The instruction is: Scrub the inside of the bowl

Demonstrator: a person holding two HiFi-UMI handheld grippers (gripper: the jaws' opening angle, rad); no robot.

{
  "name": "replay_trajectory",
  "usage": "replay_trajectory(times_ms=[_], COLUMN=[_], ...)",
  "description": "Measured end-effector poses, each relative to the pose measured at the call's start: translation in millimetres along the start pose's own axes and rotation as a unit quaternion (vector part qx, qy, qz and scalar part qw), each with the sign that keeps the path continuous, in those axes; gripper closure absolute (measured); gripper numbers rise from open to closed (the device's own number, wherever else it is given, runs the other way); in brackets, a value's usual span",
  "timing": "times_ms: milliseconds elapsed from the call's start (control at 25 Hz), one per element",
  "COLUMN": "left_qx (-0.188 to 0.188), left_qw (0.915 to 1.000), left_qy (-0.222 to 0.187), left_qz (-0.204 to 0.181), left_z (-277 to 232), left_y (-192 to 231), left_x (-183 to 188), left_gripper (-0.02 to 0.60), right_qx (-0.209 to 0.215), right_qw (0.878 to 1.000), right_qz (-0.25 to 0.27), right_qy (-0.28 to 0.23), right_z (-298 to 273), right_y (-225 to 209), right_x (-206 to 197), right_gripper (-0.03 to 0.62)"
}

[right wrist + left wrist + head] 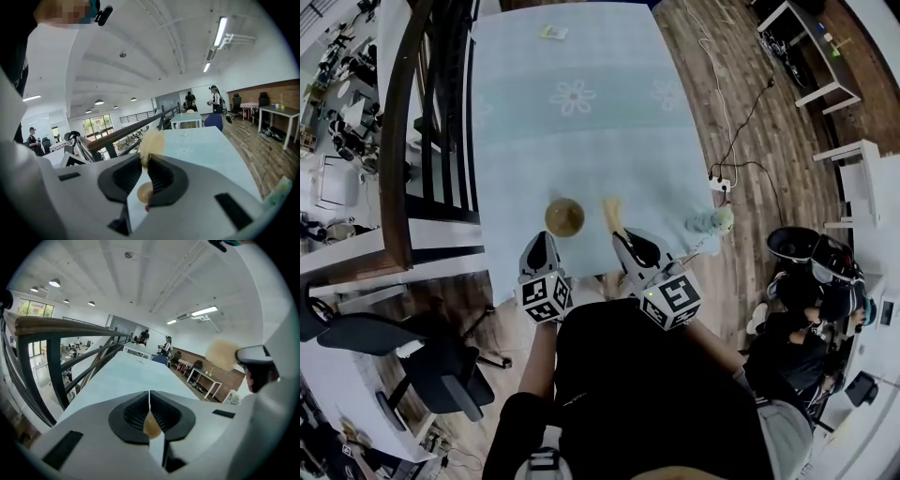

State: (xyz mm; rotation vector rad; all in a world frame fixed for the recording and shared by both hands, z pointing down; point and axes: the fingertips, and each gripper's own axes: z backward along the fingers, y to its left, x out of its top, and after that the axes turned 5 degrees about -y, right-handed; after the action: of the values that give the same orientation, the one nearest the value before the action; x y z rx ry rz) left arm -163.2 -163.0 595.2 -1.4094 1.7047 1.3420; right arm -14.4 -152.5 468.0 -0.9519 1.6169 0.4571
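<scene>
Head view, with both gripper views. The bowl (564, 217), round, brown and standing mouth up, sits on the pale flowered counter (581, 131) just ahead of the left tongs (541, 238). It lies ahead and to the left of the right tongs (620, 234). The left tongs are pressed together with nothing between them; a sliver of the bowl shows below their tips. The right tongs pinch a pale yellow scrubber (610, 208), whose fluffy end sticks out past the tips along the line of the jaws, away from the person. The scrubber hangs just to the right of the bowl's rim, apart from it and not yet inside.

Judged from this layout, the coming move is a short shift of the scrubber leftward and down into the bowl. The left tongs are the nearer pair and are placed to steady the rim. Nothing stands between scrubber and bowl. A pale green bottle (713, 222) at the counter's right edge lies well right of the right tongs, a small item (553, 32) lies far ahead, and a dark railing (398, 141) runs left of the left tongs.
</scene>
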Motion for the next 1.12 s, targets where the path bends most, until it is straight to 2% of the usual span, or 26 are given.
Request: replay_trajectory(times_ms=[240, 560, 760, 840, 920, 1120], left_qx=[0.022, 0.052, 0.041, 0.032, 0.025, 0.032], left_qw=[0.9992, 0.9948, 0.9912, 0.9885, 0.9853, 0.9769], left_qy=[0.029, 0.076, 0.107, 0.123, 0.141, 0.177], left_qz=[0.015, 0.044, 0.066, 0.082, 0.094, 0.116], left_z=[-22, -50, -56, -60, -63, -73], left_y=[32, 53, 48, 44, 43, 52], left_x=[-20, -52, -67, -75, -83, -106], left_gripper=[0.568, 0.566, 0.564, 0.537, 0.465, 0.46], right_qx=[-0.019, -0.02, -0.006, -0.001, 0.001, -0.008], right_qw=[1.0, 0.999, 1.0, 0.999, 0.999, 0.999], right_qz=[0.003, 0.002, 0.003, 0.003, 0.002, 0.002], right_qy=[0.009, 0.027, 0.03, 0.032, 0.036, 0.044], right_z=[-8, -19, -30, -33, -36, -35], right_y=[0, -3, -1, -1, 1, 2], right_x=[2, -6, -5, -4, -5, -13], right_gripper=[0.551, 0.551, 0.551, 0.551, 0.551, 0.551])
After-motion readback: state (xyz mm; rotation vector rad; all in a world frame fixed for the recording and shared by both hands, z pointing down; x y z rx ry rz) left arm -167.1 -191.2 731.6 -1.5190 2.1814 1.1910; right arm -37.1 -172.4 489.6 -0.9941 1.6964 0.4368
